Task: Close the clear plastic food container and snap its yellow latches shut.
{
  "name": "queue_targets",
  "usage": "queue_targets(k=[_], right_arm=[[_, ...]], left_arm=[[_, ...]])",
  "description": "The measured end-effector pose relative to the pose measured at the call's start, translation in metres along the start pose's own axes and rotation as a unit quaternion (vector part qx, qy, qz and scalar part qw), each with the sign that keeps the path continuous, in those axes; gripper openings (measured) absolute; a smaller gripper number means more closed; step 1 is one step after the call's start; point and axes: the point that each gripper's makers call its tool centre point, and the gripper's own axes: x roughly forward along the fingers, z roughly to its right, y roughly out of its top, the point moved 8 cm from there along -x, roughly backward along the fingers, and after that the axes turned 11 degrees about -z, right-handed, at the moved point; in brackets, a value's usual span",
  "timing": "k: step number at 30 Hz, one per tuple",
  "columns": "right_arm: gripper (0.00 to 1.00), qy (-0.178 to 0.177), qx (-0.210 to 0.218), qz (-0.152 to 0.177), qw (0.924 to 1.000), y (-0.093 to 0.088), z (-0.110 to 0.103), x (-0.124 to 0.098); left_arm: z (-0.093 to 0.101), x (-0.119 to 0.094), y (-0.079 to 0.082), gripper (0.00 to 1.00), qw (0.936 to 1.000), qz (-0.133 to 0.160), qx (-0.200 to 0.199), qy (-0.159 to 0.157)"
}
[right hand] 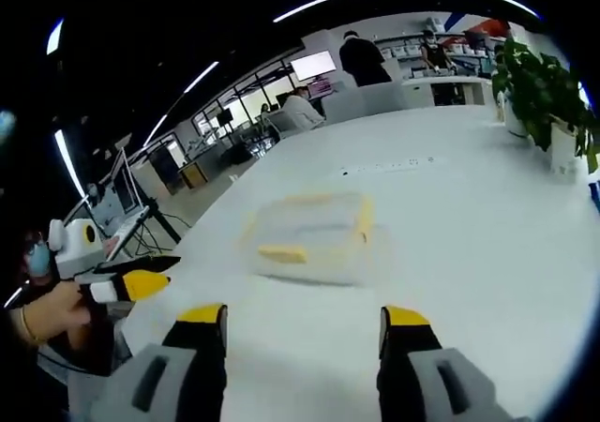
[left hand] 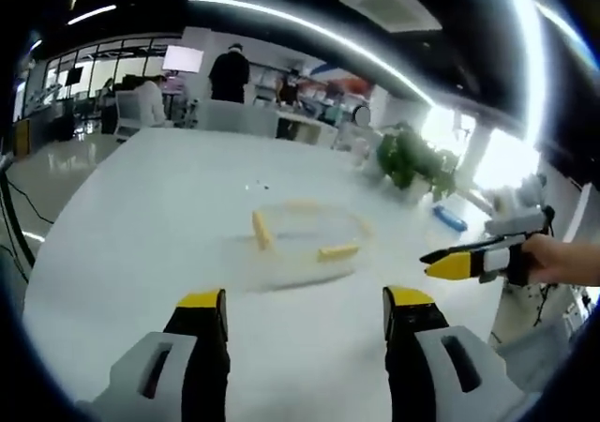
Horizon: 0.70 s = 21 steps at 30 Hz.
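I see clear plastic food container with yellow latches [left hand: 302, 244] on white table [left hand: 141, 216], latch state unclear. Left gripper [left hand: 305, 321], right gripper [right hand: 300, 333] both wide open, empty, short of it.

No text, label, brand or number is legible in either view.

The clear plastic food container [left hand: 302, 244] is motion-blurred in both views, so whether its lid is seated and how its yellow latches [right hand: 282, 252] stand cannot be told. In the left gripper view the right gripper [left hand: 469, 261], at 3 o'clock, has the hand [left hand: 562, 258] holding it cut by the edge. People [left hand: 228, 73] at 11 o'clock are too small to read.
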Motion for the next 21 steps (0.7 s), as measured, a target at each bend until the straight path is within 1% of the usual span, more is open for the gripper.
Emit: queue_targets(k=[2,5,9,12,16,18,21], right_arm=[[0.66,-0.003,0.000,0.001,1.0000,-0.006,-0.001,-0.005],[0.69,-0.011,-0.002,0.004,0.9999,-0.014,-0.003,-0.011],[0.71,-0.012,-0.001,0.004,0.9999,-0.025,-0.006,-0.018],[0.73,-0.013,0.000,0.005,0.9999,-0.034,-0.008,-0.023],[0.74,-0.020,0.007,0.003,0.9998,-0.043,-0.007,-0.027],[0.74,-0.021,0.005,0.001,0.9998,-0.048,-0.007,-0.028],[0.75,-0.021,0.008,-0.001,0.9998,-0.052,-0.008,-0.030]], left_arm=[[0.001,-0.003,-0.005,0.67,1.0000,-0.005,-0.002,-0.003],[0.004,-0.010,-0.012,0.68,1.0000,-0.004,-0.006,-0.004],[0.005,-0.019,-0.020,0.68,0.9999,-0.002,-0.011,-0.005],[0.005,-0.026,-0.025,0.69,1.0000,-0.005,-0.008,-0.002],[0.006,-0.036,-0.034,0.69,0.9999,0.000,-0.013,0.003],[0.008,-0.038,-0.038,0.69,0.9999,-0.002,-0.016,0.001],[0.006,-0.038,-0.041,0.69,0.9998,-0.005,-0.019,0.001]])
